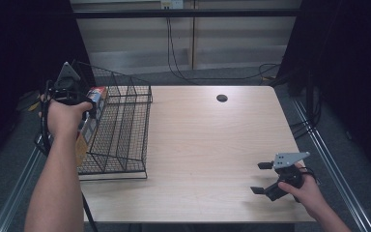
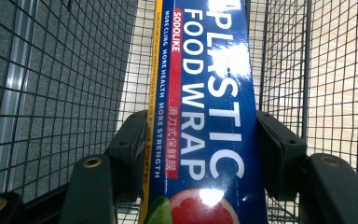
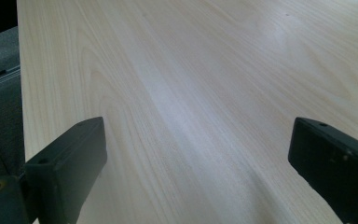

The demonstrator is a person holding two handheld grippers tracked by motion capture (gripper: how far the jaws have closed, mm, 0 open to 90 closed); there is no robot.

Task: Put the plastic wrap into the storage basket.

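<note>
At the left of the high view, the person's left hand (image 1: 64, 117) is holding the left gripper (image 1: 91, 107) up against the black wire basket (image 1: 125, 145), which is sitting on the left part of the light wooden table (image 1: 207, 154). That gripper is gripping a plastic wrap box (image 1: 88, 126), a long blue carton with a yellow edge, standing tilted at the basket's left side; from the high view it is hard to tell whether its lower end is touching the basket floor. In the left gripper view the box (image 2: 209, 116) is running up the middle of the frame with white lettering and a grapefruit picture at the bottom, the two black jaws are pressing on its left and right sides, and the basket's wire mesh (image 2: 65, 93) is showing on both sides of it.

At the lower right of the high view, the right hand (image 1: 305, 191) is holding the right gripper (image 1: 261, 178) low over the table, its jaws spread apart with nothing between them. In the right gripper view the jaws are standing wide at the bottom corners with bare wood grain (image 3: 191, 93) between them. A small dark round hole (image 1: 221, 98) is lying in the tabletop near its far edge, at the upper centre of the high view.
</note>
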